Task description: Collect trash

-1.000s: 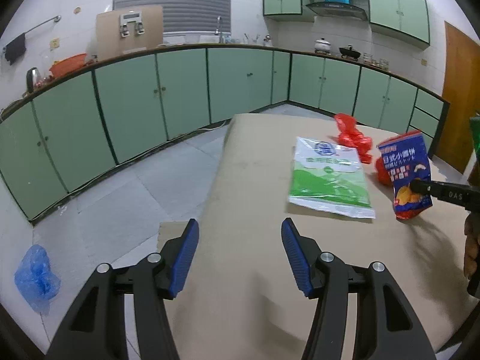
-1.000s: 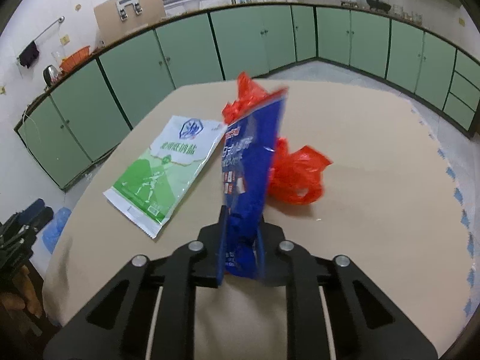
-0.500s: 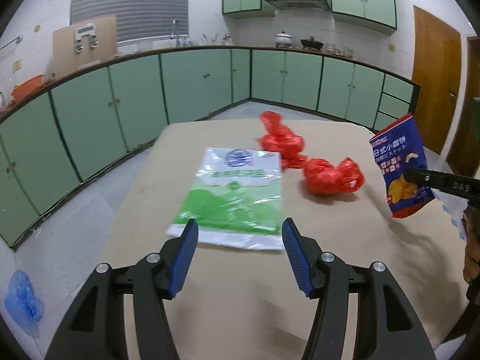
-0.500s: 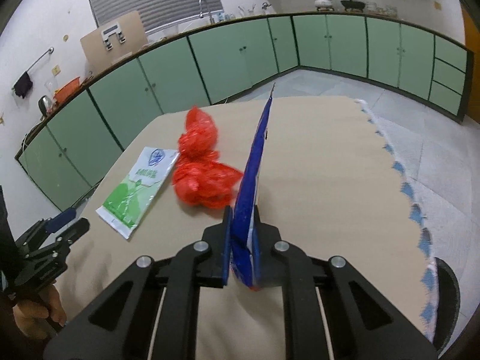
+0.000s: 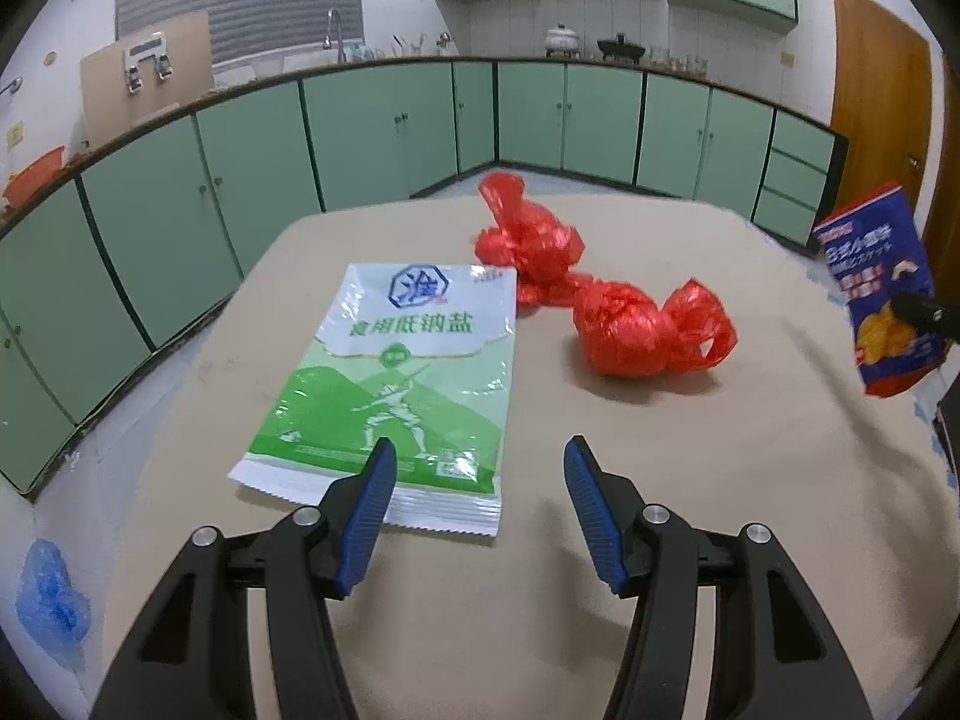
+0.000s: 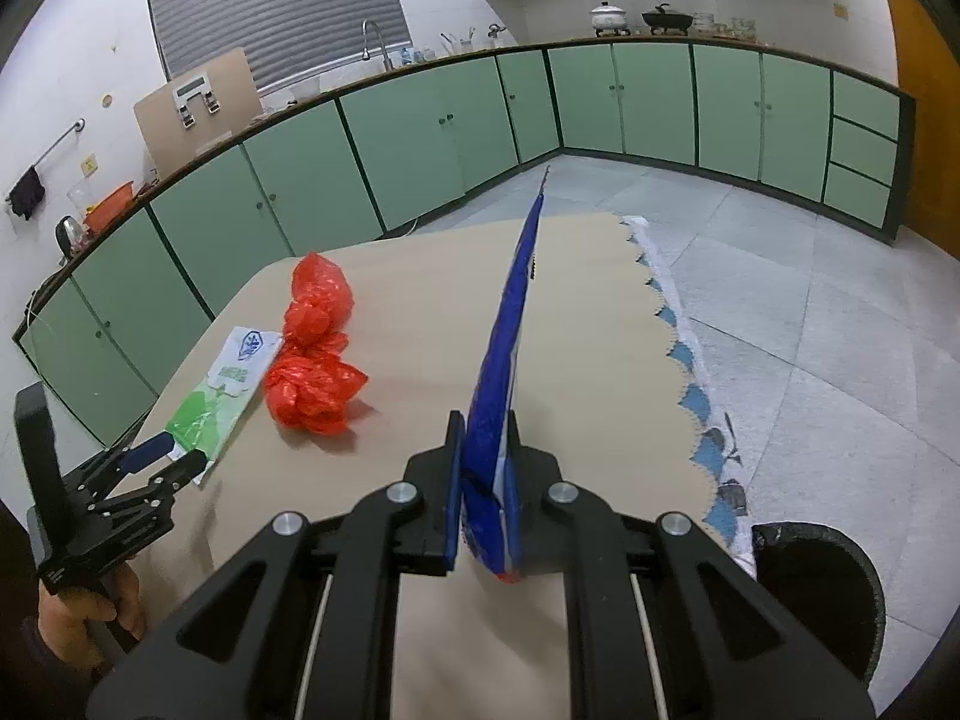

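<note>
Two grippers busy: right gripper (image 6: 483, 504) fingers clamp flat blue snack packet (image 6: 501, 384) above counter (image 6: 594, 324); carry over round black bin (image 6: 822, 600), then release. Left gripper (image 5: 477, 495) fingers half-open, empty, near green-white salt pouch (image 5: 399, 378).

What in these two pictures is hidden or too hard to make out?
- Blue snack bag: right view shows it edge-on, print unreadable; in the left view the frame edge crops it.
- Black bin: cut by the right view's corner; contents hidden.
- Green-and-white packet: its bottom edge sits behind the left gripper finger.
- Red bags: crumpled; what they hold is unseen.
- Items on the counter: too small to make out.
</note>
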Demonstrator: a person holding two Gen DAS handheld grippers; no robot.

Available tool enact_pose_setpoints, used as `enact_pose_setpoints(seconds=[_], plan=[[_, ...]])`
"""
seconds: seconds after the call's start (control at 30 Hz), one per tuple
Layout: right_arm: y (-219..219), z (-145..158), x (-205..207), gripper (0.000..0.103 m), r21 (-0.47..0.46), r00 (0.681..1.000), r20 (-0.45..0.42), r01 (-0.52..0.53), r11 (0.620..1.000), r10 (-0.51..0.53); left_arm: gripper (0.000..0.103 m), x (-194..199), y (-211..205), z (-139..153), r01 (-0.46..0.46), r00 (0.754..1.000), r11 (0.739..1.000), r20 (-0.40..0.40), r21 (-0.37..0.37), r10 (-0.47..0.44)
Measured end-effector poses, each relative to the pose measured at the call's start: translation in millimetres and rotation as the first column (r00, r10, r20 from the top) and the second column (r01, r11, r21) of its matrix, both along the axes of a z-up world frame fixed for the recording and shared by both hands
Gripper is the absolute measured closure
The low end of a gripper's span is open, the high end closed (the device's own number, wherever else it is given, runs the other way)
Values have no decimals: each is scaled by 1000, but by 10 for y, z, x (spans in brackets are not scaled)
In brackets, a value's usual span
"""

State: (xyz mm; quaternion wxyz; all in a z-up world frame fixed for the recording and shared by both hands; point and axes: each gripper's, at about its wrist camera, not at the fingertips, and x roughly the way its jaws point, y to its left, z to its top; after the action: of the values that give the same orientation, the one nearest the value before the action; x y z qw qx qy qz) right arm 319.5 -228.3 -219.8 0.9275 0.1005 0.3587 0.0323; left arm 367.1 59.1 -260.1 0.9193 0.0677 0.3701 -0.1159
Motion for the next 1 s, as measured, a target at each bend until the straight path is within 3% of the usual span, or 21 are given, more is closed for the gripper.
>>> enact_pose_setpoints(seconds=[0.27, 0.33, 0.4, 0.6, 1.0], plan=[[-77, -14, -16, 93, 13, 1000, 4, -5, 1000, 5, 40, 184, -129, -174, -4, 996, 996, -85, 86, 12], [-103, -11, -22, 93, 19, 1000, 6, -3, 1000, 3, 56, 190, -88, -176, -11, 996, 997, -91, 71, 18], [-113, -15, -35, 93, 21, 1000, 6, -3, 1000, 3, 82, 198, -45, -173, -30, 995, 998, -93, 60, 35], [-124, 5, -75, 93, 20, 1000, 8, -4, 1000, 4, 102, 126, -21, -129, -33, 996, 998, -76, 45, 36], [-147, 92, -200, 93, 15, 1000, 22, 3, 1000, -3, 102, -413, 207, 168, -61, 998, 996, -33, -61, 59]])
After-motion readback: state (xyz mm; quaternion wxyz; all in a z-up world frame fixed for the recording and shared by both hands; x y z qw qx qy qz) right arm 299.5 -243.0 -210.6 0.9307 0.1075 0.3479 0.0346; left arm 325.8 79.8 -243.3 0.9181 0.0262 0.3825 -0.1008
